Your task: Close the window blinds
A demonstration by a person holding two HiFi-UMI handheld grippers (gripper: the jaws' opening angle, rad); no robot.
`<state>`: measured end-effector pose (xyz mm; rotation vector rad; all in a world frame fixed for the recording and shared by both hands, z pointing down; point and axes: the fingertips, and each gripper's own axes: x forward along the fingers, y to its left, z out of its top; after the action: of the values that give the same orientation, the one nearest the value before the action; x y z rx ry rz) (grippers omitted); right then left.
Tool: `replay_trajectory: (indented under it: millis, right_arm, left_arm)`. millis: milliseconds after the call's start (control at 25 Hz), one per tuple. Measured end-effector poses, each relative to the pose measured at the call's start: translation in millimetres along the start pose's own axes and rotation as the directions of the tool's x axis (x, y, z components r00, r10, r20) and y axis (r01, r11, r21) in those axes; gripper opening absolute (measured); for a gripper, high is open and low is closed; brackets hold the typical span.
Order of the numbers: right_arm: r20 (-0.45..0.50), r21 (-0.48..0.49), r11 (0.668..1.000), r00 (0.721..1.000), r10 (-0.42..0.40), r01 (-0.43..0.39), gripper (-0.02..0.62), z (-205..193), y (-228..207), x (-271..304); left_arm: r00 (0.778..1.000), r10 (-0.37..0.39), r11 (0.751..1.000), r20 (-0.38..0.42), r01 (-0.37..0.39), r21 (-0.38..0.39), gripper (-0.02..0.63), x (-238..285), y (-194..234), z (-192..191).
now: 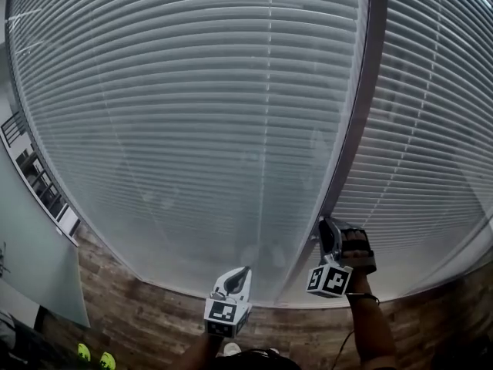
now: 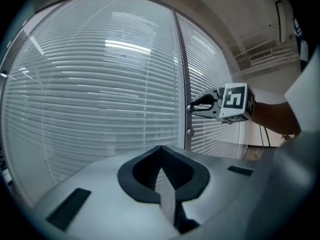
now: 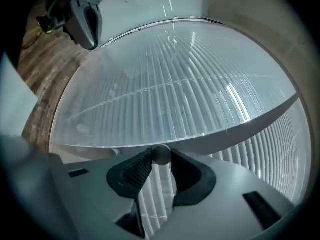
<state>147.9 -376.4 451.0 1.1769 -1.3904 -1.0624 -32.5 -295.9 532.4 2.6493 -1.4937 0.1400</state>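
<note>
Our left tool (image 1: 239,277) hangs empty, jaws together, before the left blind (image 1: 177,114), its slats nearly shut. At the frame (image 1: 358,106), our right tool (image 1: 329,230) is clamped on a round knob (image 3: 161,154), likely the tilt control; the right blind (image 1: 439,145) shows gaps left to close. No containers appear.

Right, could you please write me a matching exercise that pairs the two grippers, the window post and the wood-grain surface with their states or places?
Things:
1. left gripper
2. right gripper
3. window post
4. wood-grain surface

States or places:
A. below the blinds
B. jaws together, empty
C. dark, between two sets of slats
D. clamped on a round knob

Pairs: 1-B, 2-D, 3-C, 4-A.
</note>
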Motion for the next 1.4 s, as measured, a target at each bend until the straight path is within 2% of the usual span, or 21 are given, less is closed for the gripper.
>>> replay_trajectory:
  millis: [160, 320, 480, 600, 680, 720, 760, 840, 920, 1000, 1120, 1160, 1320, 1400]
  right_arm:
    - [0.001, 0.012, 1.0, 1.0, -0.017, 0.017, 0.123, -1.8, -13.5, -1.9]
    - [0.004, 0.05, 0.997, 0.999, -0.052, 0.052, 0.123, -2.2, -9.2, -1.9]
    - [-0.002, 0.198, 0.974, 0.994, -0.11, 0.108, 0.124, -4.8, -4.5, -6.2]
    - [0.026, 0.347, 0.928, 0.988, -0.155, 0.136, 0.124, -6.1, -12.7, -24.7]
    - [0.068, 0.459, 0.882, 0.985, -0.158, 0.11, 0.124, -3.5, -15.2, -37.6]
    - [0.099, 0.527, 0.846, 0.984, -0.148, 0.074, 0.124, 0.0, -15.0, -43.3]
    - [0.139, 0.603, 0.797, 0.981, -0.136, 0.025, 0.124, 4.6, -14.3, -48.3]
    - [0.213, 0.737, 0.673, 0.968, -0.134, -0.069, 0.124, 11.1, -13.9, -55.3]
    - [0.245, 0.827, 0.549, 0.957, -0.155, -0.122, 0.124, 10.9, -14.9, -60.1]
    - [0.254, 0.875, 0.461, 0.95, -0.18, -0.147, 0.124, 9.5, -14.9, -66.7]
    - [0.254, 0.909, 0.386, 0.944, -0.21, -0.158, 0.117, 5.1, -11.8, -80.2]
    - [0.249, 0.916, 0.368, 0.944, -0.215, -0.158, 0.078, 2.6, -10.0, -83.5]
    - [0.226, 0.937, 0.312, 0.954, -0.199, -0.157, 0.007, -1.7, 6.2, -91.4]
    - [0.217, 0.943, 0.291, 0.961, -0.17, -0.161, 0.003, -5.4, 17.8, -94.6]
  left_arm:
    - [1.0, -0.008, 1.0, -0.004, 0.008, 0.003, 0.0, 1.2, -6.8, 8.3]
    - [1.0, 0.001, 1.0, -0.007, -0.001, 0.002, 0.0, 1.2, -6.6, 4.0]
    - [1.0, 0.011, 1.0, -0.007, -0.011, 0.007, 0.0, 1.1, -7.4, 2.5]
    - [1.0, 0.016, 1.0, -0.004, -0.016, 0.008, 0.0, 0.0, -9.3, 7.4]
    - [1.0, 0.021, 1.0, -0.007, -0.021, 0.006, 0.0, 0.3, -10.2, 6.4]
    - [1.0, 0.022, 1.0, -0.006, -0.022, 0.007, 0.0, 0.6, -11.3, 6.0]
    - [1.0, 0.022, 1.0, -0.005, -0.022, 0.008, 0.0, 0.9, -12.9, 5.6]
    - [0.999, 0.032, 0.999, -0.007, -0.032, 0.008, 0.0, 0.7, -16.3, 5.9]
    - [0.999, 0.043, 0.999, -0.007, -0.043, 0.005, 0.0, 0.0, -20.2, 7.3]
    - [0.998, 0.059, 0.998, -0.008, -0.059, 0.0, 0.0, -1.9, -21.4, 9.3]
    - [0.993, 0.12, 0.993, -0.009, -0.12, -0.003, 0.0, -8.9, -9.9, 15.1]
    - [0.989, 0.145, 0.989, -0.005, -0.145, -0.003, 0.0, -11.1, -3.7, 17.8]
    - [0.979, 0.203, 0.979, -0.014, -0.203, 0.003, 0.0, -28.6, 9.5, 22.1]
    - [0.979, 0.2, 0.98, -0.03, -0.2, 0.004, 0.0, -32.6, 3.5, 16.4]
